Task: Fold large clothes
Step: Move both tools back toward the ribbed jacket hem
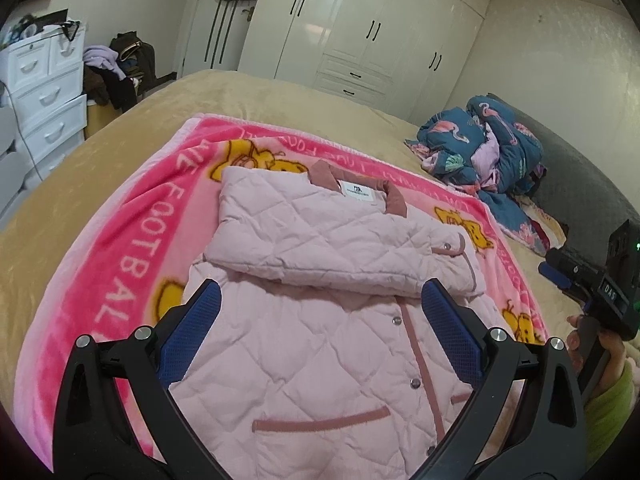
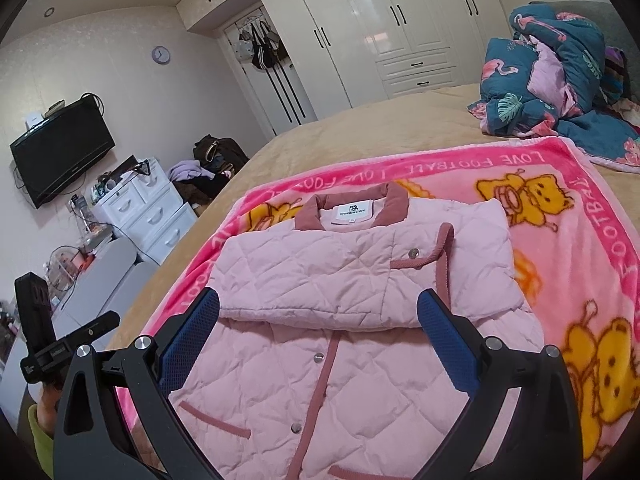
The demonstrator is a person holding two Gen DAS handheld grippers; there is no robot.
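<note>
The jacket (image 1: 320, 344) is pale pink, quilted in a diamond pattern, with dusty-rose collar, placket and pocket trim, silver snaps and a white neck label; it lies on a hot-pink blanket (image 1: 132, 248) with a paler pink centre, white "LOVE FOOTBALL" lettering and yellow-orange cartoon bears. The bed (image 1: 100, 160) under it is covered in plain tan, and near its far right corner lies a teal quilt (image 1: 480, 148) printed with pink flamingos and green leaves, its lining lilac. Both the left gripper (image 1: 320, 300) and the right gripper (image 2: 318, 308) are black with blue textured pads, and the wardrobe (image 1: 360, 32) is glossy cream with black handles.
</note>
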